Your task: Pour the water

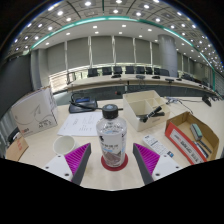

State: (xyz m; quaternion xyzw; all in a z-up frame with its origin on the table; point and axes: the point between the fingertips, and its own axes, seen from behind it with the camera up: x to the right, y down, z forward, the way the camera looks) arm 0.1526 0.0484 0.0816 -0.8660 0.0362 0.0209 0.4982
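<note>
A clear plastic water bottle (112, 133) with a white cap and a printed label stands upright on a red round coaster (113, 162) on the pale table (50, 145). It stands between my two fingers, just ahead of their tips. My gripper (113, 160) is open: the left purple pad (80, 159) and the right purple pad (147, 156) each keep a gap from the bottle's sides. A pale pink cup (64, 146) stands left of the left finger.
An open cardboard box (193, 133) with items inside sits to the right. Papers (82, 123) lie beyond the bottle, a standing card (35, 110) at the left, a dark device (83, 103) behind. Rows of desks and chairs fill the room beyond.
</note>
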